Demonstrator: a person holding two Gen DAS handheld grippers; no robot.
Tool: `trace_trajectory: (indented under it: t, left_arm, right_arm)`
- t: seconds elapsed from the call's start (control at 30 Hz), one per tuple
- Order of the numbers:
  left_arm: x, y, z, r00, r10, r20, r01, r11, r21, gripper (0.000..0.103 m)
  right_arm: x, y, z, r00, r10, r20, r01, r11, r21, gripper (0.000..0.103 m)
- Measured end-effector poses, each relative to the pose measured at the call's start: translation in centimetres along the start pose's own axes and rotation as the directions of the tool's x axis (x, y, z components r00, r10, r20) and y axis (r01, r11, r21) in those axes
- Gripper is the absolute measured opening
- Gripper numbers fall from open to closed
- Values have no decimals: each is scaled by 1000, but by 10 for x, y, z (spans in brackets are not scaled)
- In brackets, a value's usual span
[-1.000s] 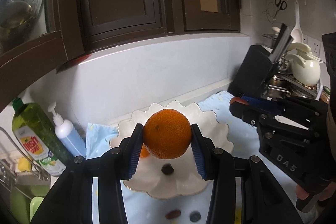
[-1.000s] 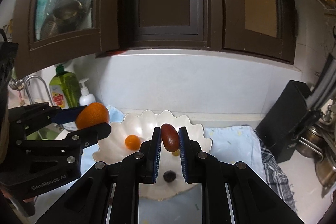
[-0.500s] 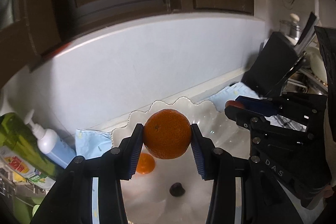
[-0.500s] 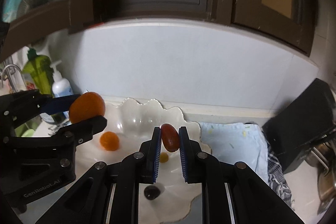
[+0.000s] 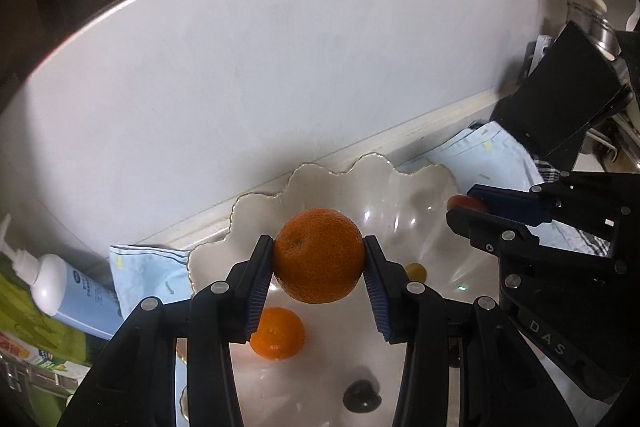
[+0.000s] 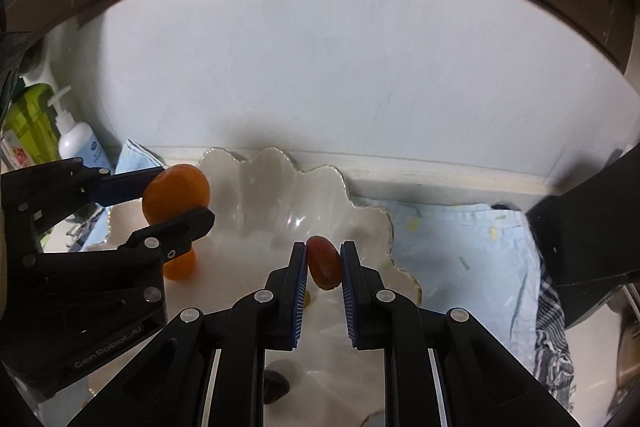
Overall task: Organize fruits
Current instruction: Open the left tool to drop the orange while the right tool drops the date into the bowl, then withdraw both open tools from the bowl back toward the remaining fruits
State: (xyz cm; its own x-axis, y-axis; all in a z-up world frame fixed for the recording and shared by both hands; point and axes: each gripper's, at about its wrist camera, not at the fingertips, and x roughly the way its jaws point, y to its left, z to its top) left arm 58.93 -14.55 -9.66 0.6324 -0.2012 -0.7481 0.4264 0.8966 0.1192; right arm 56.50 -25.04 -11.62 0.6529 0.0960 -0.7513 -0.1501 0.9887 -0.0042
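My left gripper (image 5: 319,261) is shut on a large orange (image 5: 319,255) and holds it above the white scalloped plate (image 5: 416,187). My right gripper (image 6: 323,261) is shut on a small red oblong fruit (image 6: 323,262) over the same plate (image 6: 280,187). On the plate lie a small orange (image 5: 276,333), a small yellow fruit (image 5: 416,271) and a dark fruit (image 5: 361,395). The left gripper with its orange (image 6: 176,193) shows at the left of the right wrist view; the right gripper (image 5: 476,209) shows at the right of the left wrist view.
The plate sits on a light blue cloth (image 6: 460,247) against a white backsplash. A black knife block (image 5: 568,99) stands to the right. A white pump bottle (image 5: 60,291) and a green soap bottle (image 6: 32,123) stand to the left. Dark cabinets hang above.
Both grippers have moved forward and down over the plate, still holding their fruits. The plate now fills more of both views.
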Motion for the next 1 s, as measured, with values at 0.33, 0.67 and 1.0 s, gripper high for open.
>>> trace_trajectory:
  t: [0.33, 0.67, 1.0]
  left_arm:
    - [17, 8, -1, 999, -4, -52, 3, 1000, -17, 59]
    - [-13, 16, -3, 994, 111, 2, -111, 994, -19, 74]
    - [-58, 18, -11, 981, 175, 86, -173, 984, -35, 91]
  right_arm:
    - [14, -1, 3, 999, -14, -49, 14, 1000, 0, 30]
    - [-1, -7, 0, 998, -65, -23, 66, 998, 14, 51]
    - [-44, -1, -4, 993, -99, 71, 97, 995, 24, 65]
